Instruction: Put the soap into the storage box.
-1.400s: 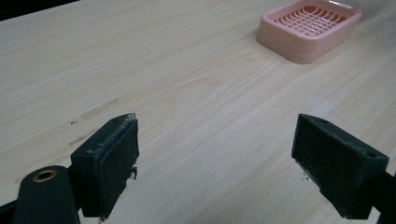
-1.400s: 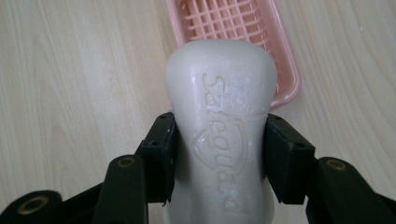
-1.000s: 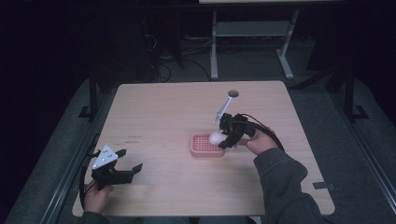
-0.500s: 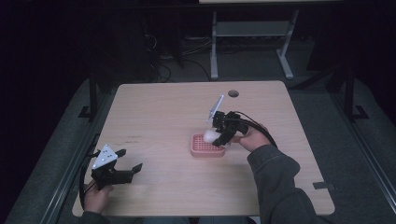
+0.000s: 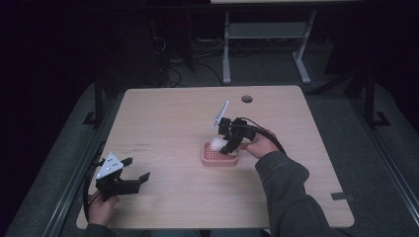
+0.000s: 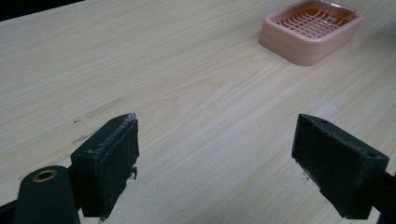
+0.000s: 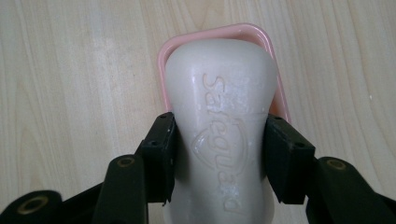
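Two grippers are seen over the wooden table (image 5: 163,123). A white soap bar (image 7: 219,116), embossed "Safeguard", is clamped between the jaws of the right gripper (image 7: 219,154) and held directly above the pink soap dish (image 6: 312,29), which sits near the table's middle. The left gripper (image 6: 215,154) is held wide apart, nothing between its jaws, near the front-left corner, well apart from the dish.

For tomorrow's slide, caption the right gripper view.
Right gripper clamps an embossed white soap bar above a pink soap dish.
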Demonstrator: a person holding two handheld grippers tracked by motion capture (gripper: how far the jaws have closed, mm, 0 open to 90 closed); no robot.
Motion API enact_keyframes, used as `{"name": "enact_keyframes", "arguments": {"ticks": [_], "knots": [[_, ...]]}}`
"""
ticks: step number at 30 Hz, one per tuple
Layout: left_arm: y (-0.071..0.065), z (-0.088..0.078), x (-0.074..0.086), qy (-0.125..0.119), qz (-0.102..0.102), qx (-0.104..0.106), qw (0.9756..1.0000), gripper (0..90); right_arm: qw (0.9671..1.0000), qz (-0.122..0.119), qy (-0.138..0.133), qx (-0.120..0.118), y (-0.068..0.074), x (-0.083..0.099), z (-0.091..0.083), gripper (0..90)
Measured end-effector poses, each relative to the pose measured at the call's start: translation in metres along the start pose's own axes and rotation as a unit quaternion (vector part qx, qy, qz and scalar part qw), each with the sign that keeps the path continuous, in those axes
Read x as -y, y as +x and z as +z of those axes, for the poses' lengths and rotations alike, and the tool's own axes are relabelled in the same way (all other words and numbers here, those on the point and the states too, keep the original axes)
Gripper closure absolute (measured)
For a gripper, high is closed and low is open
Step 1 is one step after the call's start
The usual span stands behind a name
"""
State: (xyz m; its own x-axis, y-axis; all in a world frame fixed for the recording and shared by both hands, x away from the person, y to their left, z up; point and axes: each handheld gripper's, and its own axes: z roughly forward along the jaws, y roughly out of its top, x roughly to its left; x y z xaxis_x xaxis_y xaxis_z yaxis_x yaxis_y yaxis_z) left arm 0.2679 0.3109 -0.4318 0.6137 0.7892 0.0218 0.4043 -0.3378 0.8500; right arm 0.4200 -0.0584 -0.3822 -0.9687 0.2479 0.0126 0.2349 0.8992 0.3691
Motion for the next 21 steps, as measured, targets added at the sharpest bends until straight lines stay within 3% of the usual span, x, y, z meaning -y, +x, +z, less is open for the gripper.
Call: {"name": "enact_keyframes", "arguments": {"ticks": [21], "knots": [[0.000, 0.000, 0.000, -0.001, 0.000, 0.002, 1.0000, 14.5, 1.0000, -0.004, 0.004, -0.007, -0.007, -0.005, 0.014, 48.9]]}}
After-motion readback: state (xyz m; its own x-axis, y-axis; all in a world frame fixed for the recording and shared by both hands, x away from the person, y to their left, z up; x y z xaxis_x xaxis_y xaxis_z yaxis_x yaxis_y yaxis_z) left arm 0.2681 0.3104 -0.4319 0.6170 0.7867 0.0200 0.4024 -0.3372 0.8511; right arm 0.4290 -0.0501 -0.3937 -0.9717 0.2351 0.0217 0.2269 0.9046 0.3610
